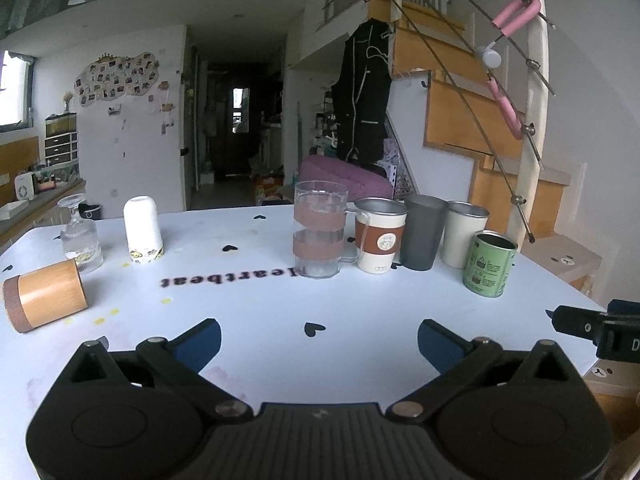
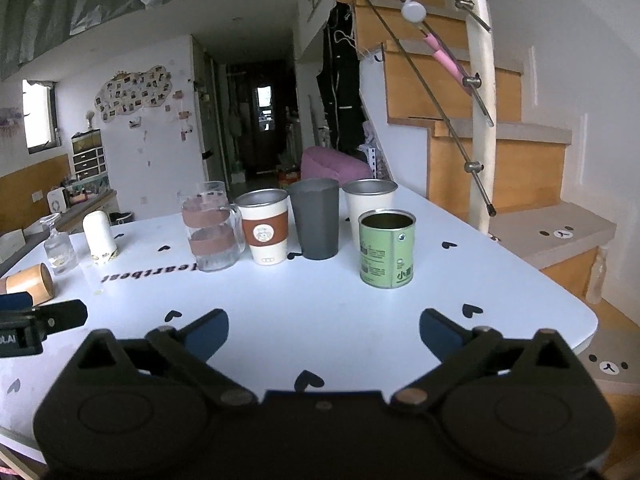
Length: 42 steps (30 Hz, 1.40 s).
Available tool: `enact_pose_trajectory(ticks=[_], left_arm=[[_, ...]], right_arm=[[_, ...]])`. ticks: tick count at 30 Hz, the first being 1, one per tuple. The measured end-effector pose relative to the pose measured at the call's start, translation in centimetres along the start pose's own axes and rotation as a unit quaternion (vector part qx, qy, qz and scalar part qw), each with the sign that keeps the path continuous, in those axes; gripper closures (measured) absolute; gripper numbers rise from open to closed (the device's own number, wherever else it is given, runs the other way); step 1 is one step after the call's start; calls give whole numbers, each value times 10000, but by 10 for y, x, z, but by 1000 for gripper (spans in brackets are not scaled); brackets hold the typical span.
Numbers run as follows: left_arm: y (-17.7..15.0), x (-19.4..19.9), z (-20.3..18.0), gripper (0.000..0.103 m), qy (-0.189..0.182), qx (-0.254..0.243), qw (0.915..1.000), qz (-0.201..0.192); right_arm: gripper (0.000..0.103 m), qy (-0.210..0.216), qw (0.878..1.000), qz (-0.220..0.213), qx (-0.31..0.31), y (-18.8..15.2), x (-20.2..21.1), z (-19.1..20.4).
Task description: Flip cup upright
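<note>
While both spread wide and empty, left gripper (image 1: 319,338), right gripper (image 2: 324,330); wooden cup (image 1: 45,301) toppled near desk (image 1: 280,304) left edge.

Ahead of your left gripper (image 1: 319,340) the white table (image 1: 248,304) lies bare up to the wooden cup (image 1: 45,299) on its side at far left. A tight row blocks the back: clear mug (image 1: 320,230), banded cup (image 1: 380,235), grey tumbler (image 1: 423,232), green tin (image 2: 387,249).

Upright cups (image 1: 380,236): five. Inverted (image 1: 143,229): two. On side (image 1: 46,301): one.
</note>
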<state>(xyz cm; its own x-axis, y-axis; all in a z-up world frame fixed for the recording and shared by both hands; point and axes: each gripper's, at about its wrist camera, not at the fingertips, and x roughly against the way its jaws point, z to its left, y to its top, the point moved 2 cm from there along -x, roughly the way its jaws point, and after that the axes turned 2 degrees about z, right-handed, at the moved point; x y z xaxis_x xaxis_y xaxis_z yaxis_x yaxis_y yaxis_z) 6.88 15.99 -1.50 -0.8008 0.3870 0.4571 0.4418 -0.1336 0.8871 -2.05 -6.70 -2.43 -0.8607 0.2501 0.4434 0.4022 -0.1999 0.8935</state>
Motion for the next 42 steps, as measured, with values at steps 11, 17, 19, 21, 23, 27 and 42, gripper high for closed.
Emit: enact_pose_trajectory(ticks=[11, 17, 19, 21, 23, 27, 42], left_arm=[[0, 0, 3, 0, 9, 2, 10000, 5], [1, 0, 3, 0, 24, 13, 10000, -3], [1, 1, 3, 0, 37, 11, 10000, -15], [1, 1, 3, 0, 41, 8, 10000, -18], [1, 1, 3, 0, 49, 2, 10000, -17], [2, 1, 5, 0, 61, 1, 10000, -17], [-1, 2, 3, 0, 69, -1, 10000, -13]], right_arm=[[0, -5, 10000, -2, 18, 0, 1, 3], [0, 17, 10000, 12, 34, 1, 1, 4], [0, 19, 10000, 5, 40, 1, 1, 5], [0, 14, 10000, 6, 38, 1, 1, 5], [0, 11, 10000, 8, 39, 1, 1, 5], [0, 17, 10000, 10, 42, 1, 1, 5], [0, 41, 10000, 29, 68, 1, 1, 6]])
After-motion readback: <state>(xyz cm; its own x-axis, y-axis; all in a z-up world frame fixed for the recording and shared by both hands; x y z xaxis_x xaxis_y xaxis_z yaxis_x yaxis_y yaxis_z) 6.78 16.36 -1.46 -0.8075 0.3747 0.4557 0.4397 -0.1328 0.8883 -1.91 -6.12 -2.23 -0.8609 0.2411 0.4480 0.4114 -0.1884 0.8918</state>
